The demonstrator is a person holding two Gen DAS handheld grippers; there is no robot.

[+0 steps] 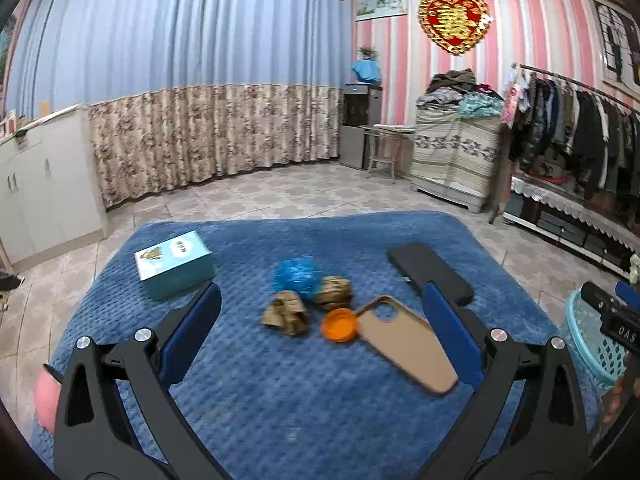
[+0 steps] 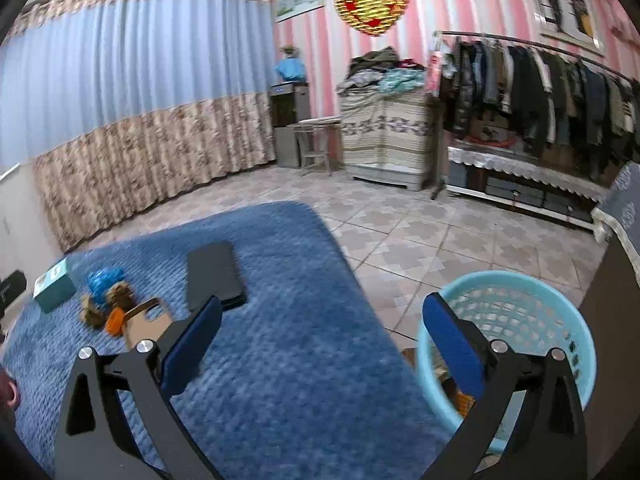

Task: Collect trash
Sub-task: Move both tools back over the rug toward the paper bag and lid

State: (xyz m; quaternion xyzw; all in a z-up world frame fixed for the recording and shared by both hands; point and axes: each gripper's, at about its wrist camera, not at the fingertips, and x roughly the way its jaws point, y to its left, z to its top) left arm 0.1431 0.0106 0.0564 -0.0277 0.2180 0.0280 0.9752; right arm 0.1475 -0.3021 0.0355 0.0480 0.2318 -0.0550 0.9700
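Trash lies in a tight cluster near the middle of the blue quilted tabletop (image 1: 248,392): a crumpled blue wrapper (image 1: 297,273), two crumpled brown paper wads (image 1: 286,313) (image 1: 334,291) just in front of it, and an orange cap (image 1: 339,324) touching the corner of a tan phone case (image 1: 408,346) that lies flat, inside face up. A black phone (image 1: 430,273) lies beyond the case, and a teal box (image 1: 174,264) sits well apart to the left.

The left tongs (image 1: 320,312) hang above the cluster, spread wide and holding nothing. The right tongs (image 2: 322,320) are also spread wide and empty, one finger over the tabletop's edge and the other in front of a light blue mesh basket (image 2: 516,300). The basket stands on the tiled floor (image 2: 460,236) just beside the tabletop; something brown and orange shows inside it, too blurred to identify.
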